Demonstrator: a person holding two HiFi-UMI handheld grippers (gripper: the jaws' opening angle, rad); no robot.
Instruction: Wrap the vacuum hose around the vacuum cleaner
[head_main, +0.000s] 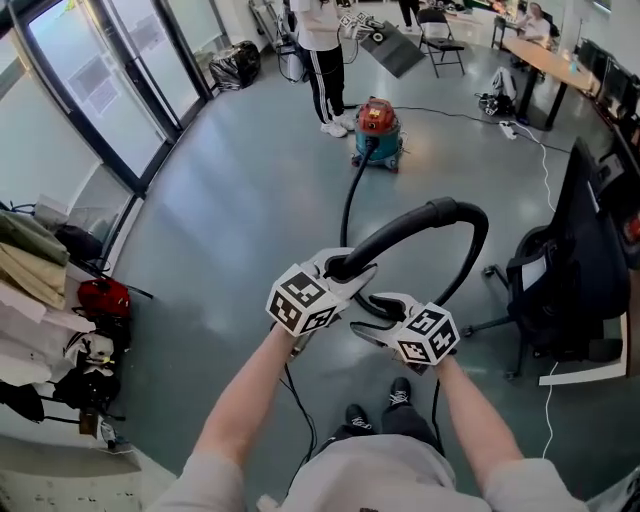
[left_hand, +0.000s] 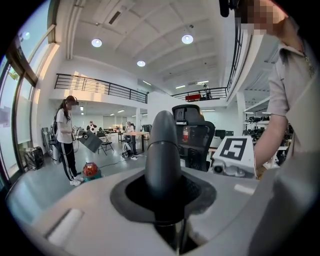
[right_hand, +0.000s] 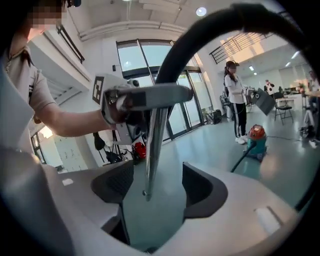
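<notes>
Your left gripper (head_main: 345, 268) is clamped on the black vacuum hose (head_main: 440, 212) near its stiff end; the hose arches toward one o'clock and curls down at three o'clock; another stretch runs over the floor to the red-topped vacuum cleaner (head_main: 378, 130), well apart at twelve o'clock; your right gripper (head_main: 368, 318), just beside the left, holds its jaws apart around a shiny metal tube (right_hand: 151, 145), neither pad pressing it.
</notes>
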